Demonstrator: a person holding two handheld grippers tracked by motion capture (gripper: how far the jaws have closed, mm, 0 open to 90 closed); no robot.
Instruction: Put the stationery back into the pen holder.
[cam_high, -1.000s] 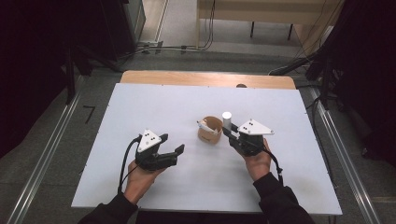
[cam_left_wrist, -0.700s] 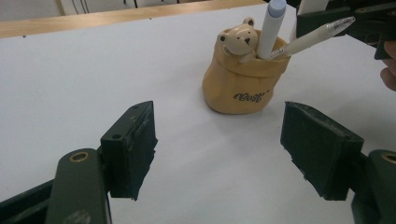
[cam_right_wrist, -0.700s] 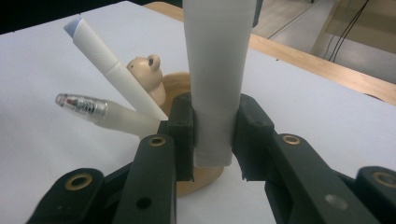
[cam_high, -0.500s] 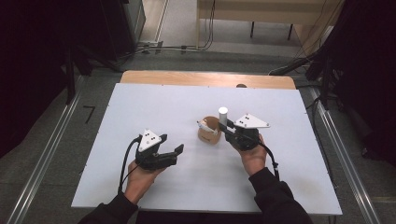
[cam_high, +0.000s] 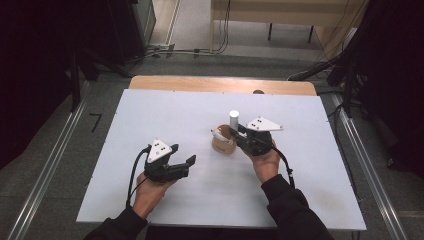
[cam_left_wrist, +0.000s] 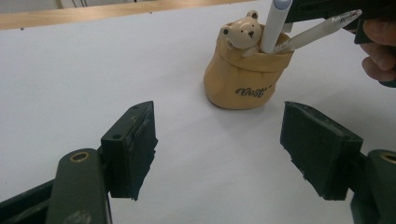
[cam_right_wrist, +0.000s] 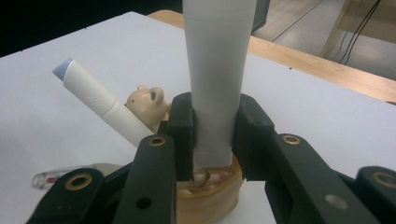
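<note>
Surface: white sheet (cam_high: 165, 115) over a wooden top, dark room around.
Holder: tan bear-faced pot (cam_left_wrist: 243, 77) near mid-surface, a pen (cam_left_wrist: 322, 30) and a marker (cam_right_wrist: 100, 109) already leaning in it.
Right gripper (cam_right_wrist: 212, 140): fingers clamped on a white tube (cam_right_wrist: 215, 70), held upright just over the pot mouth, apparently for lowering in.
Left gripper (cam_left_wrist: 219, 144): fingers apart, empty, resting aside, well clear of the pot.

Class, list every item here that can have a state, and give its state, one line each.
Left gripper: open, holding nothing.
Right gripper: shut on white tube, upright above the holder.
Bear holder: upright on the table.
Marker: standing in the holder, capped.
Pen: leaning in the holder.
</note>
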